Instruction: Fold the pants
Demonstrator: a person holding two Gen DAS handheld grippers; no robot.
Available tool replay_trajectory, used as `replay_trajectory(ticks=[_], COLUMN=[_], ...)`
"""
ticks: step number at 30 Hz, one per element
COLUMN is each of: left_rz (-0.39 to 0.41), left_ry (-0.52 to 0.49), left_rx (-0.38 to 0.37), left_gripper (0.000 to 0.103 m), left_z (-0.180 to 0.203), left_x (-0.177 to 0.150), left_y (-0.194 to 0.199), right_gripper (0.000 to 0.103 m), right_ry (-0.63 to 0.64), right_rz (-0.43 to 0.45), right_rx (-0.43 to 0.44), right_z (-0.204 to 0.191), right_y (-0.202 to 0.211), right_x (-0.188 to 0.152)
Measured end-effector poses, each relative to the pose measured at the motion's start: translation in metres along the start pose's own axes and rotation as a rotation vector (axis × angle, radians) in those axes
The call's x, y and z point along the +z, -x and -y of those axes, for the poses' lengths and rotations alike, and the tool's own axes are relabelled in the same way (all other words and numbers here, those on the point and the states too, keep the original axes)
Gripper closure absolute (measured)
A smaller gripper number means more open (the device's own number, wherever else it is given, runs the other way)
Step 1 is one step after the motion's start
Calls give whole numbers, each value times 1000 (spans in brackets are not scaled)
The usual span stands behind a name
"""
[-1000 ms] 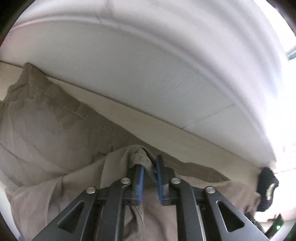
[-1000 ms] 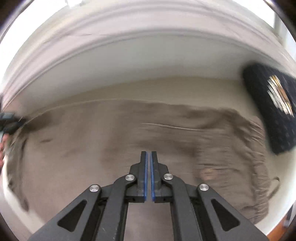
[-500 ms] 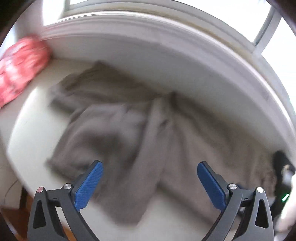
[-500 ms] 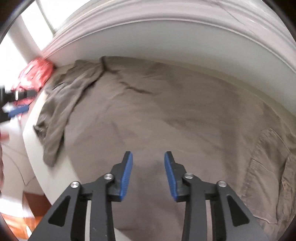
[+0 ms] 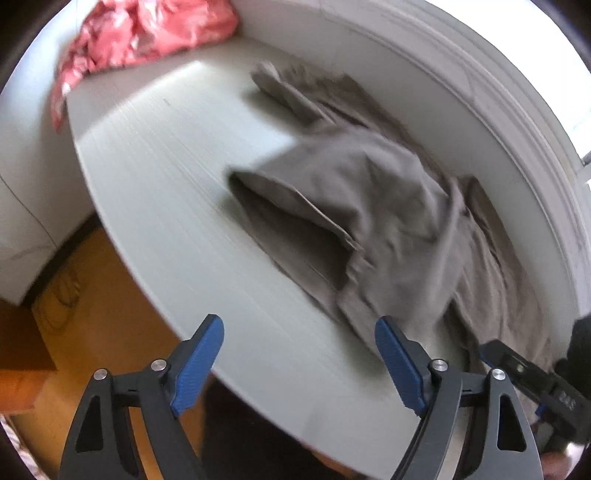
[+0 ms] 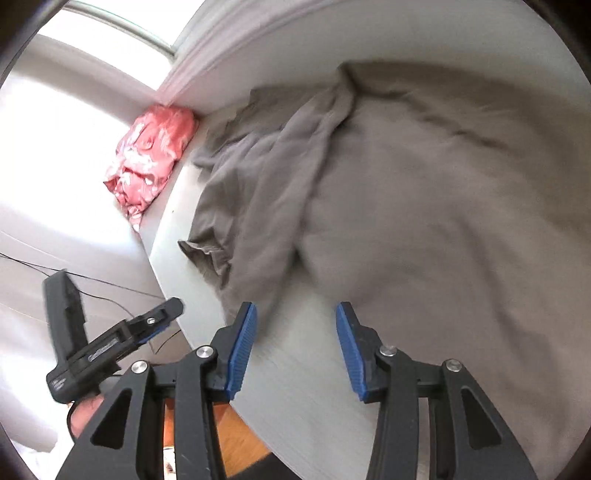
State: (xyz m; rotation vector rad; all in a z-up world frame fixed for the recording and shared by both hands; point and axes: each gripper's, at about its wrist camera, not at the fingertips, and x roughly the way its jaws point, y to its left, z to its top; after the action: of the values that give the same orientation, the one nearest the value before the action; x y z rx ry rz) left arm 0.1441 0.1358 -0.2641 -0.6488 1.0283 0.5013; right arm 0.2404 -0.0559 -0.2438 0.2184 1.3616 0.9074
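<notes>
Grey-brown pants (image 5: 373, 206) lie rumpled on a white table (image 5: 177, 177), one leg folded loosely over the other; in the right wrist view the pants (image 6: 424, 206) fill the right side. My left gripper (image 5: 299, 354) is open and empty, above the table's front edge, left of the cloth. My right gripper (image 6: 295, 336) is open and empty, just in front of the pants' near edge. The left gripper also shows in the right wrist view (image 6: 110, 339), off the table's left edge.
A red patterned garment (image 5: 140, 33) lies bunched at the table's far left corner, also in the right wrist view (image 6: 151, 158). A white wall and window sill run behind the table. Wooden floor (image 5: 96, 295) lies below the table's front edge.
My left gripper let go of the pants, opened wide and pulled back towards the table's front left. My right gripper opened from shut and swung left, widening further.
</notes>
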Motion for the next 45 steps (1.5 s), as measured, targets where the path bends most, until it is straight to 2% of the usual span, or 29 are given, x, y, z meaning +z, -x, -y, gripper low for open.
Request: replay_trajectory(ticks=[5, 8, 10, 11, 12, 15, 19, 24, 28, 32, 39, 41, 43, 44, 45], left_rz=[52, 60, 60, 60, 59, 69, 96, 157, 168, 172, 155, 153, 148, 144, 135], left_ry=[-28, -52, -73, -81, -91, -110, -146, -159, -146, -138, -160, -178, -183, -183, -185], left_rx=[36, 36, 23, 15, 4, -33, -90, -143, -162, -150, -145, -143, -147, -151, -155], left_gripper=[18, 18, 18, 18, 18, 18, 18, 18, 18, 18, 18, 18, 18, 18, 18], left_z=[-30, -40, -51, -58, -59, -63, -65, -65, -67, -73, -80, -77, -73, -72, -69], left_x=[41, 65, 80, 84, 89, 103, 110, 123, 138, 159, 192, 198, 202, 205, 207], left_y=[15, 20, 24, 31, 35, 42, 55, 68, 68, 56, 33, 27, 21, 17, 12], right_gripper=[63, 64, 74, 93, 97, 99, 99, 99, 99, 99, 99, 94, 81, 68, 62], right_ry=[-52, -73, -94, -105, -116, -122, -71, 55, 141, 138, 120, 123, 147, 163, 179], right_rz=[-65, -57, -48, -50, -51, 0, 95, 154, 203, 237, 300, 286, 251, 229, 204], right_rx=[9, 2, 1, 9, 21, 52, 98, 124, 80, 30, -114, -155, -184, -188, -184], right_z=[-13, -21, -22, -23, -23, -36, -71, -122, -155, -165, -163, -163, -166, -167, -168], right_y=[-52, -47, -46, -47, -47, -31, 0, 2, -18, -50, -91, -105, -115, -115, -114], right_x=[8, 10, 12, 13, 15, 25, 58, 124, 179, 222, 252, 256, 262, 263, 260])
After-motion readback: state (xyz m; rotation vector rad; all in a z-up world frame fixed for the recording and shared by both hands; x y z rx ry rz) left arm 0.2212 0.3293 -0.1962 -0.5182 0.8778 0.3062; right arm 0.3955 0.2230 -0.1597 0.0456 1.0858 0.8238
